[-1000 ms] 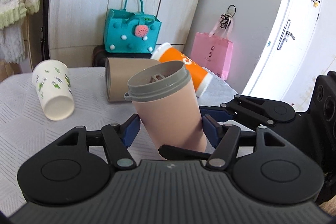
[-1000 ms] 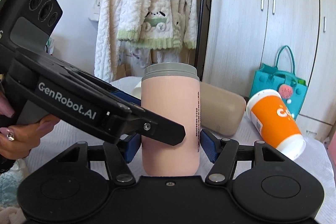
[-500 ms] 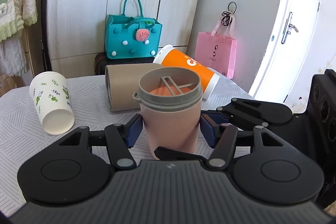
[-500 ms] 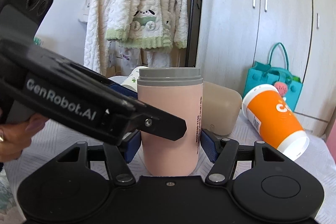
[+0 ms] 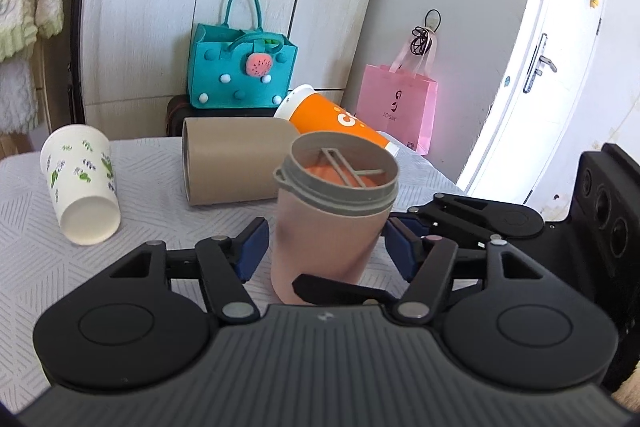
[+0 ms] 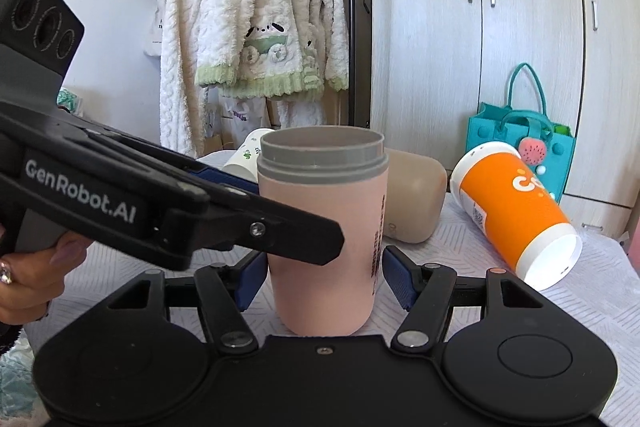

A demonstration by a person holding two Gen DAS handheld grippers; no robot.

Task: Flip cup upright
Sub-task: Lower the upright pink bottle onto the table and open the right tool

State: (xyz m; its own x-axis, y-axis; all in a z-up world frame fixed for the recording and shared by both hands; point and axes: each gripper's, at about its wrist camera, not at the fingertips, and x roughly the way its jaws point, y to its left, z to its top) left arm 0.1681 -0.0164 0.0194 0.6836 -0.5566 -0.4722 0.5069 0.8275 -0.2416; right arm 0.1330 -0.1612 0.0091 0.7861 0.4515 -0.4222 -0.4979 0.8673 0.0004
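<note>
White patterned cloth covers the table (image 5: 36, 239), with pale wardrobe doors behind it. At the near centre stands the pink cylindrical cup with the grey threaded rim (image 5: 332, 223), mouth up, base on the cloth; in the left wrist view it looks slightly tilted, though lens distortion may account for this.

Task status: the flip appears complete for this cup. What remains, by judgement, is withdrawal of both tools without knocking it. Three other vessels lie on their sides:
- the tan cylindrical container (image 5: 236, 163), just beyond the pink cup;
- the orange paper cup with white rim (image 6: 516, 211), to the far right, touching or just beside the tan container;
- the white paper cup with green leaf print (image 5: 82, 183), to the far left, well apart.

Whether these belong to the task cannot be told.

The left gripper (image 5: 326, 247) has its blue pads (image 5: 252, 247) spread to either side of the pink cup with a visible gap on each side; it holds nothing. The right gripper (image 6: 322, 277) is likewise parted around the cup, pads clear of the wall, holding nothing.

Change from one second ago: the cup then leaned strongly in the left wrist view; it now stands nearly vertical. The gap at the left pads has also widened since half a second ago, which indicates release.
</note>
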